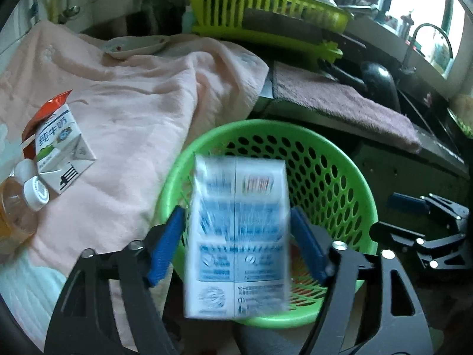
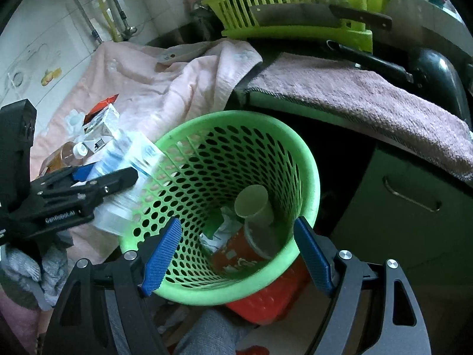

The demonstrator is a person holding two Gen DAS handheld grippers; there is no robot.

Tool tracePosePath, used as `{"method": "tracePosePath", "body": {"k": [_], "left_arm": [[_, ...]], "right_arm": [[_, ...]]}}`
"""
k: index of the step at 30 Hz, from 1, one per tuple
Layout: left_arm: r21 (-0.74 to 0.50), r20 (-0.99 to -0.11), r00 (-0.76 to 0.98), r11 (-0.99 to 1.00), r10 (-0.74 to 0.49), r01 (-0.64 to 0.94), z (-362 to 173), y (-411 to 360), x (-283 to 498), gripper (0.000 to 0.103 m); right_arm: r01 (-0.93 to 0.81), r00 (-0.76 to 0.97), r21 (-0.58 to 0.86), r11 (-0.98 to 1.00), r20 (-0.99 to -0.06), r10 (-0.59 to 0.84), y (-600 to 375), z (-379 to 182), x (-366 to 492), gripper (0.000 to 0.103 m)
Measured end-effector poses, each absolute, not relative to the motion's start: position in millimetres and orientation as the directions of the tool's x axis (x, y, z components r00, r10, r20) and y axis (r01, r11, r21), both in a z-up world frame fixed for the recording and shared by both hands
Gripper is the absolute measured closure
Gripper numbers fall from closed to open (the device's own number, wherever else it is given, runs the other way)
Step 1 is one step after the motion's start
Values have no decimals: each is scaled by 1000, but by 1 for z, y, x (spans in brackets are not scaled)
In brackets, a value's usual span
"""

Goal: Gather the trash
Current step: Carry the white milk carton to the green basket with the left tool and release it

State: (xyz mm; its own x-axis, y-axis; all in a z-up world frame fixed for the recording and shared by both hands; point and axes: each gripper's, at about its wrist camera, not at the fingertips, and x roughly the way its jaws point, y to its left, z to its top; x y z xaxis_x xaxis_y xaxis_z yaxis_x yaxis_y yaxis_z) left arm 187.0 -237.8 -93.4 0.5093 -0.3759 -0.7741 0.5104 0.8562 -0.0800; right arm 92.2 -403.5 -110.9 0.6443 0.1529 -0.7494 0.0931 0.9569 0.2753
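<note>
The left gripper [image 1: 236,242] hangs over the green basket [image 1: 334,159], jaws wide; the blurred milk carton [image 1: 236,236] between them seems released. The right gripper [image 2: 236,254], also wide, straddles the basket's lower-centre rim. Next: the second carton [image 1: 59,151], upper left.

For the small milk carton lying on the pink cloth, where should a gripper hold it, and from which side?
Grip the small milk carton across its two broad flat faces at mid-body, coming from above. It lies tilted on the pink cloth, and the bottle crowds its lower end, so probably avoid that end.
</note>
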Motion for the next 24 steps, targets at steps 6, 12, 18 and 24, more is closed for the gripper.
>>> {"method": "tracePosePath", "body": {"k": [6,12,18,24], "left_arm": [[-61,-773,505,837,-384,544,-93,-239,178,26],[-37,-756,530,834,-383,550,-79,-221,171,26],[33,-734,581,836,-351,547,-59,-188,165,26],[104,-723,621,841,-302,531,-42,-147,166,26]], "right_arm": [[95,640,280,955,-752,157,-403,-114,94,27],[79,642,276,958,-749,163,-394,-110,94,27],[45,642,267,963,-746,177,-378,-103,97,27],[9,639,256,967,-745,191,-360,-96,104,27]]}}
